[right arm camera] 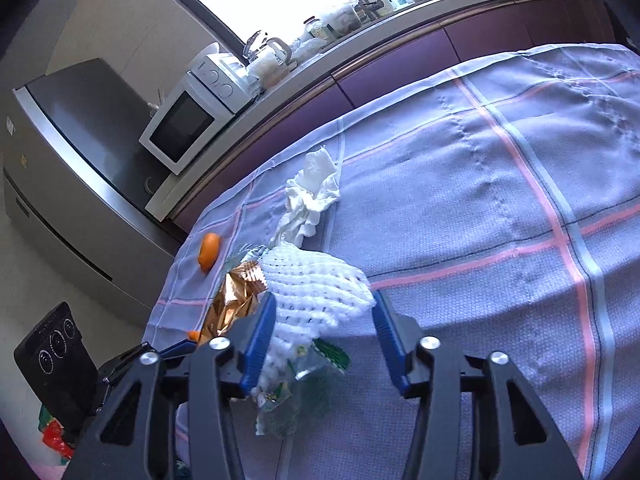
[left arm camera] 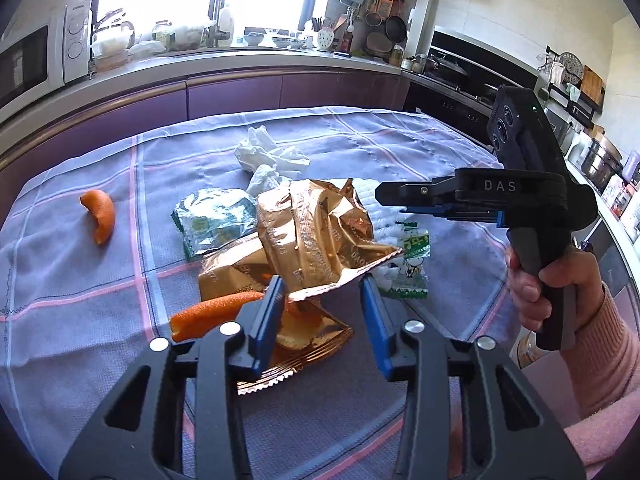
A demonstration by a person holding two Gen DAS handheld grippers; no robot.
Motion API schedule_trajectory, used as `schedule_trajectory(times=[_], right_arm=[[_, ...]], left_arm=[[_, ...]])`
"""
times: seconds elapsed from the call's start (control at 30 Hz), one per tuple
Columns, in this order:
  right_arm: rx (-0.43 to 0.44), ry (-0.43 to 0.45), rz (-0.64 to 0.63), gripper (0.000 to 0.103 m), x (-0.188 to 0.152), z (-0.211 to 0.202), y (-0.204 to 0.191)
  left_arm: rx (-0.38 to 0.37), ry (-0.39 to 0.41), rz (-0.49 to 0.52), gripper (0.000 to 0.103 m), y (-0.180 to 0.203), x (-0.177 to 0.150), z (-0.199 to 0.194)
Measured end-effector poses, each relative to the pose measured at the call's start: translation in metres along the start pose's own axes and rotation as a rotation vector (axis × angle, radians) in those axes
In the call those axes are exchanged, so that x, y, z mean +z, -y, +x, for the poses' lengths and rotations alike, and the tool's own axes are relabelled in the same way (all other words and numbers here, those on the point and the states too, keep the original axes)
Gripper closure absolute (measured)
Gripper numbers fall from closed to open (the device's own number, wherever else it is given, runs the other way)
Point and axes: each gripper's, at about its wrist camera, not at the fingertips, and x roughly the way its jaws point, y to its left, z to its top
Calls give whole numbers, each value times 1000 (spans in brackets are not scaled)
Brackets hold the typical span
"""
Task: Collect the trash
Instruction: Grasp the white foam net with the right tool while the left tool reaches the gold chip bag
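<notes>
Trash lies heaped on the checked tablecloth [left arm camera: 400, 140]. My left gripper [left arm camera: 322, 284] is open, and the serrated edge of a crumpled gold wrapper [left arm camera: 312, 232] spans the gap between its blue pads. An orange peel [left arm camera: 208, 314] lies just left of that gripper. A second peel [left arm camera: 100, 216] sits far left. My right gripper [right arm camera: 324, 304] is open around the near end of a white foam net [right arm camera: 312, 284], which leans on its left pad. A clear green packet [right arm camera: 304, 384] lies under it. In the left wrist view the right gripper [left arm camera: 384, 196] comes in from the right.
A crumpled white tissue [left arm camera: 268, 152] and a green-white wrapper [left arm camera: 216, 220] lie behind the heap. A hand in a pink sleeve [left arm camera: 560, 280] holds the right gripper. Purple cabinets, a microwave [right arm camera: 180, 128] and a grey fridge [right arm camera: 80, 160] stand beyond the table's far edge.
</notes>
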Motion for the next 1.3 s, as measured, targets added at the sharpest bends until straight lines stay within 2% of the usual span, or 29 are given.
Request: schedule_trajectory(times=[0.07, 0.13, 0.27, 0.5, 0.53, 0.57, 0.6, 0.63, 0.67, 0.83, 1.1, 1.23, 1.3], right_arm=[[8, 3, -17, 78, 1, 0, -5], [15, 12, -28, 86, 1, -2, -10], [33, 28, -54, 92, 4, -7, -20], [82, 50, -107, 92, 8, -17, -40], [85, 49, -111, 92, 8, -16, -42], [96, 45, -112, 92, 7, -15, -44], [102, 42, -116, 92, 7, -14, -46], [108, 40, -121, 92, 7, -13, -49], [116, 36, -125, 92, 5, -12, -51], [171, 20, -160, 92, 1, -8, -67], [288, -20, -213, 92, -4, -3, -93], [326, -34, -247, 92, -5, 0, -104], [314, -36, -263, 92, -4, 1, -106]], left_arm=[[-6, 6, -14, 77, -3, 0, -2], [-8, 17, -22, 79, -5, 1, -4], [-18, 33, -32, 97, -9, 2, -9], [-29, 68, -36, 98, -11, 1, -22], [-10, 75, -29, 96, -10, 1, -24], [2, 74, -25, 77, -10, 1, -24], [8, 77, -21, 53, -8, 1, -24], [15, 89, -12, 41, -7, 0, -26], [23, 96, -1, 37, -5, -1, -27], [22, 86, 6, 31, -3, -1, -24], [23, 82, -15, 26, -9, -3, -20], [28, 92, -34, 26, -13, -4, -24], [28, 88, -55, 29, -18, -6, -24]])
